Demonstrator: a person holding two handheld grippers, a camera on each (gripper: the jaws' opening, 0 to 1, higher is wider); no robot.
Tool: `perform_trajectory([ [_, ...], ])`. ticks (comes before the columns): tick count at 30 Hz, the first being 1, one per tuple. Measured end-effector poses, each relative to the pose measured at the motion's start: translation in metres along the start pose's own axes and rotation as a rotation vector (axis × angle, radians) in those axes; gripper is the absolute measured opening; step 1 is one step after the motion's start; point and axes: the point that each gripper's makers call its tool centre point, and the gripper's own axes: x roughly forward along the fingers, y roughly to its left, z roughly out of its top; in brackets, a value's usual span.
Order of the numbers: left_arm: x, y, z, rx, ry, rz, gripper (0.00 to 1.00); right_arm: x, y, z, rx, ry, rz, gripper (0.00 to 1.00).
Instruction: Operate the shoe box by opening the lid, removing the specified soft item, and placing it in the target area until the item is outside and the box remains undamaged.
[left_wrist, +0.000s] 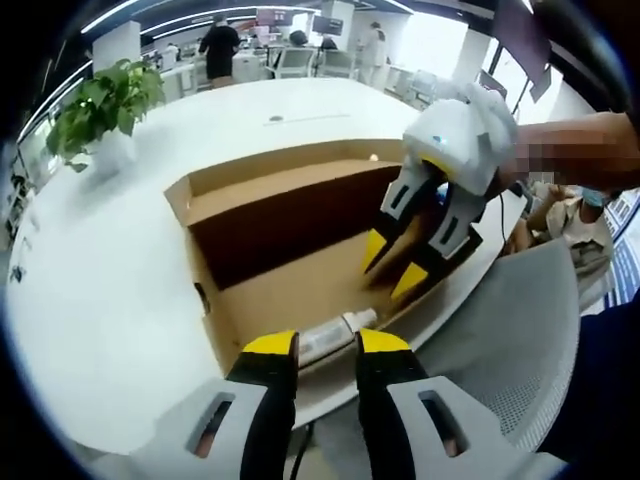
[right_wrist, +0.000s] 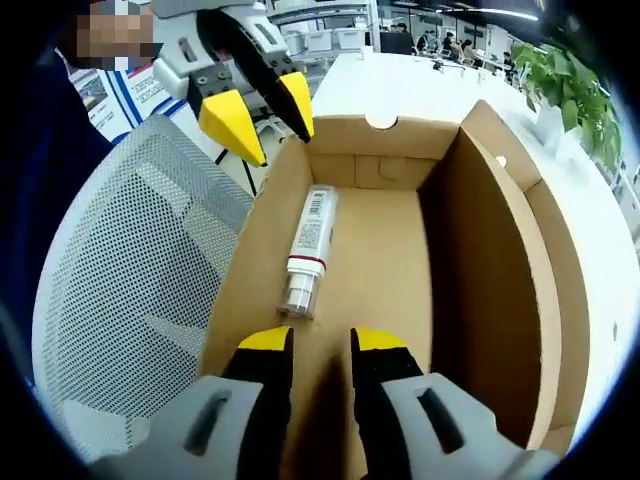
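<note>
The tube (right_wrist: 308, 250) lies flat on the floor of the shoe box (right_wrist: 380, 135), close along the box's left wall in the right gripper view, cap end toward my right gripper (right_wrist: 320, 342), just past its tips at about 11 o'clock. In the left gripper view the same tube (left_wrist: 335, 335) peeks out between the tips of my left gripper (left_wrist: 327, 343), near the box's closest wall.

The lid already stands open, so I judge the step in hand is the pick. To do it well, I would slide the right gripper toward 11 o'clock until the jaws straddle the tube near its cap, where the body looks firmer, and close gently; a soft tube will squash if clamped hard. I would lift straight up, keeping clear of the cardboard wall so nothing creases or tears.

My right gripper's jaws stand apart and hold nothing, inside the box. My left gripper's jaws are also apart and empty, hovering over the box's rim.

The box holds the tube and nothing else that I can see. It sits at the edge of a white table (left_wrist: 120, 300), with a mesh chair (right_wrist: 130, 280) just beside it and a potted plant (left_wrist: 100, 105) well apart at 10 o'clock in the left gripper view.
</note>
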Motion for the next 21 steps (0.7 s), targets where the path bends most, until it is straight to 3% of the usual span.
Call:
perform_trajectory([
  [12, 0.003, 0.011, -0.011, -0.002, 0.033, 0.011, 0.21, 0.016, 0.004, 0.019, 0.017, -0.030, 0.053, 0.25],
  [21, 0.006, 0.009, -0.009, -0.007, 0.026, 0.001, 0.20, 0.030, 0.006, 0.015, -0.036, 0.023, 0.053, 0.24],
])
